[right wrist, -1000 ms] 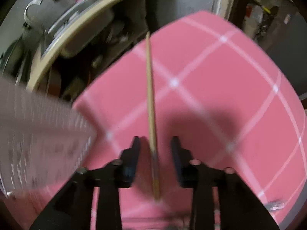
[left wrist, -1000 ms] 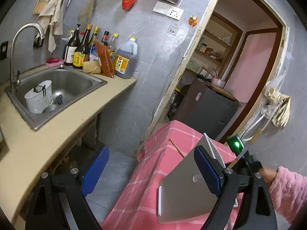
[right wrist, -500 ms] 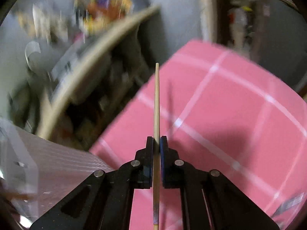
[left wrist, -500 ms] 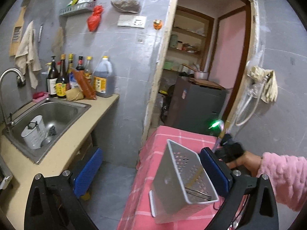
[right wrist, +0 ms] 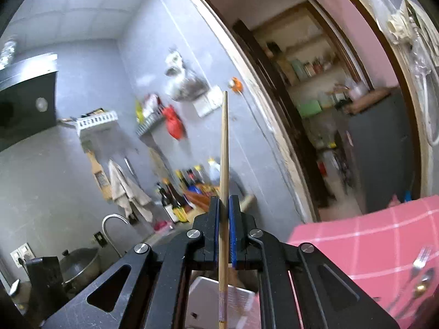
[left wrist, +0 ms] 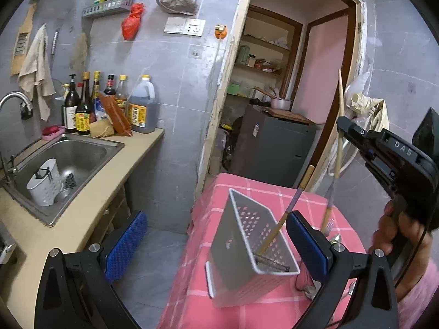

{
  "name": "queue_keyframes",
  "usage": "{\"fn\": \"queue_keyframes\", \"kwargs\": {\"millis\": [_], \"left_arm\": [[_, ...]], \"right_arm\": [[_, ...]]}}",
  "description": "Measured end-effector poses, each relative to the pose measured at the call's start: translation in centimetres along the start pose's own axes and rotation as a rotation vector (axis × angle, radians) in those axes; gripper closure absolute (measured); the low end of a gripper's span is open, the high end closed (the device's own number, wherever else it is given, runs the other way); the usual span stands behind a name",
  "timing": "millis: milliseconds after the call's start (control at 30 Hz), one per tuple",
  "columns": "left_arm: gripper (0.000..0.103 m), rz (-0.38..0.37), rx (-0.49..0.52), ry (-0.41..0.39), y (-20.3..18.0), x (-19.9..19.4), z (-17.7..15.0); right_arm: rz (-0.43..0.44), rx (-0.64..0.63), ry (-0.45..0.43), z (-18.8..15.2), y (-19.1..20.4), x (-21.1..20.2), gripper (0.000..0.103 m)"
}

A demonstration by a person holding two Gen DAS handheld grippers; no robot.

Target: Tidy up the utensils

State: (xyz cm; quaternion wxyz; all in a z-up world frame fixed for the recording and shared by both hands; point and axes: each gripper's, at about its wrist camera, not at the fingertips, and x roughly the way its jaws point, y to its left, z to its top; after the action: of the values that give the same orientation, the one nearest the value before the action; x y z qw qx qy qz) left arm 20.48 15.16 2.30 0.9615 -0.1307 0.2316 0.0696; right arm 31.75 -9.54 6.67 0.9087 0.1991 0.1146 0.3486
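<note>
A grey perforated utensil holder (left wrist: 247, 257) stands on the pink checked tablecloth (left wrist: 192, 296), with one chopstick (left wrist: 285, 213) leaning inside it. My left gripper (left wrist: 216, 244) is open wide; the holder sits beyond and between its blue pads (left wrist: 307, 244), and the left pad is well clear of it. To the right, a hand carries my right gripper (left wrist: 345, 128), shut on a second chopstick (left wrist: 339, 115) held upright above the table. In the right wrist view that chopstick (right wrist: 223, 150) runs through the shut right gripper (right wrist: 224, 213), with the holder (right wrist: 208, 298) below.
A fork (right wrist: 421, 256) and a spoon (right wrist: 422, 282) lie on the cloth right of the holder. At left a counter (left wrist: 90, 211) holds a steel sink (left wrist: 90, 148), a white caddy (left wrist: 45, 183) and bottles (left wrist: 82, 104). A doorway with a dark cabinet (left wrist: 274, 150) lies behind the table.
The right gripper closed on the chopstick lying on the cloth and lifted it, swinging up to face the wall. The holder went from tilted to standing. The left gripper drew back a little.
</note>
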Motion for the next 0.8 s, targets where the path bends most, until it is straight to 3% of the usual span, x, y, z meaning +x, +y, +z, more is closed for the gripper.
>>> {"fn": "queue_keyframes", "kwargs": {"millis": [167, 267, 400, 600, 800], "left_arm": [[0.001, 0.051, -0.001, 0.015, 1.4, -1.3, -0.7], [0.001, 0.075, 0.003, 0.022, 2.1, -1.9, -1.1], [0.001, 0.067, -0.005, 0.020, 2.1, -2.3, -1.3], [0.001, 0.028, -0.010, 0.013, 1.3, -2.6, -1.1], [0.001, -0.002, -0.003, 0.007, 0.5, -3.2, -1.2]], "right_arm": [[-0.054, -0.114, 0.008, -5.4, 2.3, 2.1, 0.097], [-0.073, -0.214, 0.031, -7.2, 3.5, 1.4, 0.097], [-0.082, -0.260, 0.074, -7.4, 4.0, 0.4, 0.097], [-0.067, -0.231, 0.146, -7.4, 3.4, -0.8, 0.096], [-0.125, -0.178, 0.130, -6.8, 2.9, -4.0, 0.082]]}}
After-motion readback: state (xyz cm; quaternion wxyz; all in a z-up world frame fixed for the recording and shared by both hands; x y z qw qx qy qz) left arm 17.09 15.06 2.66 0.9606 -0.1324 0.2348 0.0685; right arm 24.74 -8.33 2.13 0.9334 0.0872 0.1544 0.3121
